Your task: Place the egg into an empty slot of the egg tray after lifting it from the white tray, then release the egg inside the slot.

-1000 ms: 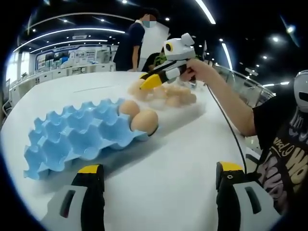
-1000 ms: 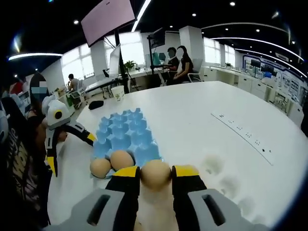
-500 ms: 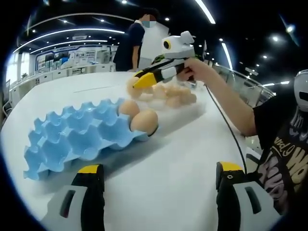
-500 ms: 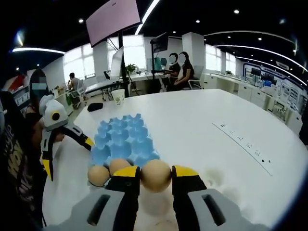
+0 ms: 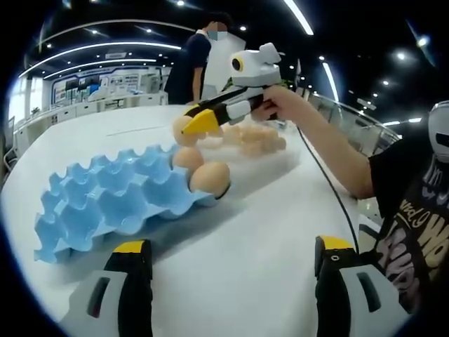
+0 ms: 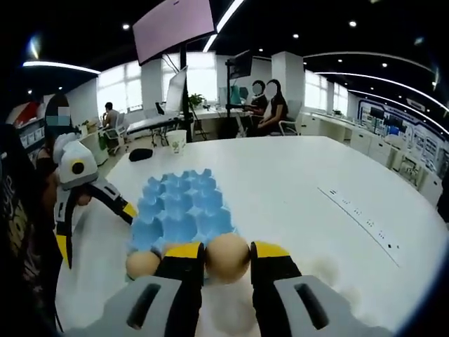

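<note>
The blue egg tray [image 5: 105, 200] lies on the white table with two eggs [image 5: 210, 177] in its near-right slots. My right gripper [image 5: 200, 124] comes in from the right, shut on a tan egg [image 5: 180, 131] that hangs just above the tray's right end. Behind it the white tray [image 5: 284, 158] holds several eggs [image 5: 256, 140]. In the right gripper view the held egg [image 6: 228, 258] sits between the yellow-tipped jaws of my right gripper [image 6: 228, 247], with the blue egg tray [image 6: 179, 210] just ahead. My left gripper [image 5: 231, 256] stands open low over bare table, and also appears as the left gripper [image 6: 77, 210].
A person's arm and black shirt [image 5: 400, 210] fill the right side. Someone stands beyond the table [image 5: 200, 60]. A cup [image 6: 177, 139] and a dark object [image 6: 140, 153] rest at the table's far edge; seated people [image 6: 270, 105] are at desks behind.
My right gripper has carried the egg up and away from the white tray to just above the blue tray's right end. The left gripper has stayed still and open.
</note>
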The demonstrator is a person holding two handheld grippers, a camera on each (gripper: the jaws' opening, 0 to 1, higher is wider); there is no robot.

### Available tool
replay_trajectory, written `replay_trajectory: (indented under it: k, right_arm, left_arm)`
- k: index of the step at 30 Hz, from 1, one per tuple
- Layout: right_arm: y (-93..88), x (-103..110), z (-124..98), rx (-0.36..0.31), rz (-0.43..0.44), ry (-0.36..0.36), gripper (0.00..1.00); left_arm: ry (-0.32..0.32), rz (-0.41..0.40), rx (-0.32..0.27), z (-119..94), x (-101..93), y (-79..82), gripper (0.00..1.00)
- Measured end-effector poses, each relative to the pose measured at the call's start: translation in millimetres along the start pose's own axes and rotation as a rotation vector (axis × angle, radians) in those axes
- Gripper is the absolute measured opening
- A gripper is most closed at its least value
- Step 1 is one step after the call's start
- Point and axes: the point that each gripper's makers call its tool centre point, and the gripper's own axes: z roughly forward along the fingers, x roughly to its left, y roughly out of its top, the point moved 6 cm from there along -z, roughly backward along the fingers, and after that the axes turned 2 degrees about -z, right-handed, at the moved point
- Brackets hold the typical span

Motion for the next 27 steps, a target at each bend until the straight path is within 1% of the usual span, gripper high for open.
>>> replay_trajectory:
  k: [12,17,23,24,27]
  right_arm:
    - [0.5,-7,12,0.003,-0.015,-0.003,0.27]
    - [1.7,-3,15,0.002,-0.019,0.009,0.27]
    - [-4.5,-3,19,0.027,-0.013,0.003,0.27]
    - [-6.0,-12,19,0.034,-0.011,0.004,0.27]
    - [-7.4,-16,20,0.046,-0.014,-0.004,0.27]
  left_arm:
    - [-0.003,0.002,-0.001,0,-1.6,-1.3,0.98]
    - [-0.004,0.002,-0.004,0,-2.0,-1.9,0.98]
    - [-0.005,0.003,-0.006,0,-3.3,-2.5,0.98]
    - [-0.005,0.003,-0.006,0,-3.5,-2.7,0.98]
    - [-0.005,0.003,-0.008,-1,-4.1,-3.2,0.98]
